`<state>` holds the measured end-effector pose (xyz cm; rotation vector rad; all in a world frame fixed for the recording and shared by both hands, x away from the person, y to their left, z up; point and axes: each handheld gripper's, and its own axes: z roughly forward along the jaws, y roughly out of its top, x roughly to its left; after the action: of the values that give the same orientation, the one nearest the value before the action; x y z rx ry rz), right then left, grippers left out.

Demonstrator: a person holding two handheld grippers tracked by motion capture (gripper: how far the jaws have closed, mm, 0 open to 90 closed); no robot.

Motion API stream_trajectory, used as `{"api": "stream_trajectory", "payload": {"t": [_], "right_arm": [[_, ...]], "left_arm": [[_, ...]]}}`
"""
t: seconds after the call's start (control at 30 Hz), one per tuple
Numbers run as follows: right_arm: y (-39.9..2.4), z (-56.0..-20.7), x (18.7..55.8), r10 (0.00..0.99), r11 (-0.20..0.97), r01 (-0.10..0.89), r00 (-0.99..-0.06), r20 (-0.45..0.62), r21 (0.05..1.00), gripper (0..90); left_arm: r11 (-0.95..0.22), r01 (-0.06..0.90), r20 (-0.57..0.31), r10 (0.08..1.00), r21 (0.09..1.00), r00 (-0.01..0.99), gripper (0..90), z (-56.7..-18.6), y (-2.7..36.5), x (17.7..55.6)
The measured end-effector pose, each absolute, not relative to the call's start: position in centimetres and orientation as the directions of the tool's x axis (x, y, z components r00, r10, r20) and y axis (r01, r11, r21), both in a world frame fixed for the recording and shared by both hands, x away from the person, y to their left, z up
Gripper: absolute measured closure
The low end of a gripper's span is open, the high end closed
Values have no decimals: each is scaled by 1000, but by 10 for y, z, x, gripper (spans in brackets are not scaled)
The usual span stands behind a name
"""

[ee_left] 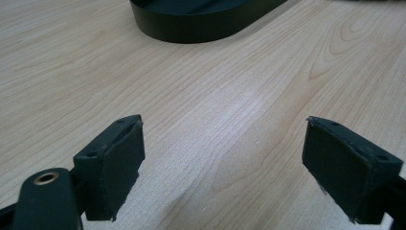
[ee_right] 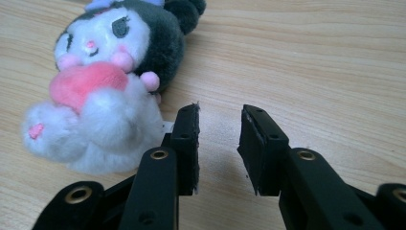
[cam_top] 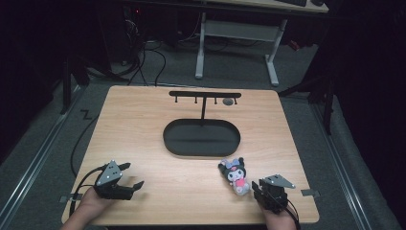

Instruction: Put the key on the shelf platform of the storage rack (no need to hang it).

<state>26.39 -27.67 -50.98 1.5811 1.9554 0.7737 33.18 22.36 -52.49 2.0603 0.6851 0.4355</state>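
Wooden desk (cam_top: 143, 120), and on it a black oval tray (cam_top: 201, 137) with a T-shaped hook stand (cam_top: 205, 96) rising from its far rim. Taking the tray as landmark: a small plush toy (cam_top: 235, 175) lies on its back just off the tray's near right end, dark head toward the tray, white feet toward the person. It looks light, soft and squashy, unlikely to slip or break; best taken across the plump white body below the pink heart, not by the ears. Right gripper (cam_top: 259, 189) rests low just beside the toy's feet, fingers (ee_right: 187, 143) part-spread on bare wood, nothing between them, toy off to their left side. Left gripper (cam_top: 130, 179) sits well off the tray's near left end, fingers (ee_left: 111, 165) spread wide, empty.
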Motion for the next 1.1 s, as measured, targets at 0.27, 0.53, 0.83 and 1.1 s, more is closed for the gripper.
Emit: {"api": "stream_trajectory", "payload": {"t": [0.27,0.53,0.83,1.1], "right_arm": [[-277,-498,271,973,217,739,-216,-80,638,640],[-270,-495,277,960,276,774,-254,-120,570,612],[-264,-483,286,954,300,810,-269,-134,504,592],[-264,-474,295,952,305,861,-282,-117,407,568]], "left_arm": [[-447,302,49,621,842,782,155,-525,223,331],[-449,304,51,623,840,781,155,-525,223,331],[-450,304,52,624,840,780,155,-525,223,331],[-452,304,52,623,839,780,155,-525,223,331]]}}
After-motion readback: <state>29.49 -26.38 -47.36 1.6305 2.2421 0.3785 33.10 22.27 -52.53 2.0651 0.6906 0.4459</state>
